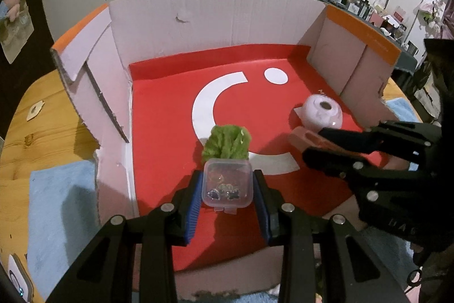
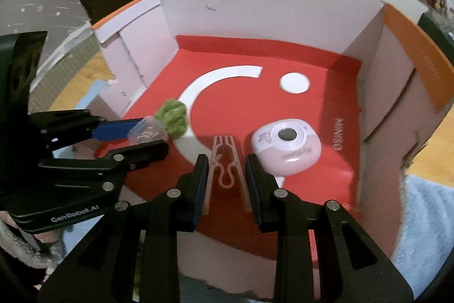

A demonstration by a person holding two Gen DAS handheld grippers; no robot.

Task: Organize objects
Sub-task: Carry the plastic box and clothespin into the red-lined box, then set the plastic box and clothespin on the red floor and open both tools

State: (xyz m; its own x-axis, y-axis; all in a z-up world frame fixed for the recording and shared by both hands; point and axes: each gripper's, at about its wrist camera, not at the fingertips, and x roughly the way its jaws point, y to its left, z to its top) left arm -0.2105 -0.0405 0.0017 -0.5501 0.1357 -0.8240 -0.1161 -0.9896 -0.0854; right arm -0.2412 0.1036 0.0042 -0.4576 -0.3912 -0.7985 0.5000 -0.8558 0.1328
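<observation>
Clear plastic case [image 1: 227, 183] of small trinkets sat clamped in the left gripper [image 1: 227, 199] over the cardboard box [image 1: 198, 19], just short of a green tuft [image 1: 226, 145]. The right gripper [image 2: 226, 181] pinched a pink clothespin [image 2: 225, 161] beside a pink round device [image 2: 286, 145]. Both looked mid-placement; next, lower and release.

The open cardboard box [image 1: 204, 19] has pale walls, orange edges and a red floor with a white curve and a white dot. Inside lie a fuzzy green ball [image 1: 227, 144], a clear plastic case [image 1: 227, 183], a pink peg [image 2: 225, 161] and a pink-white round gadget [image 2: 286, 144]. The wooden bench [image 1: 37, 127] is yellow-brown.
</observation>
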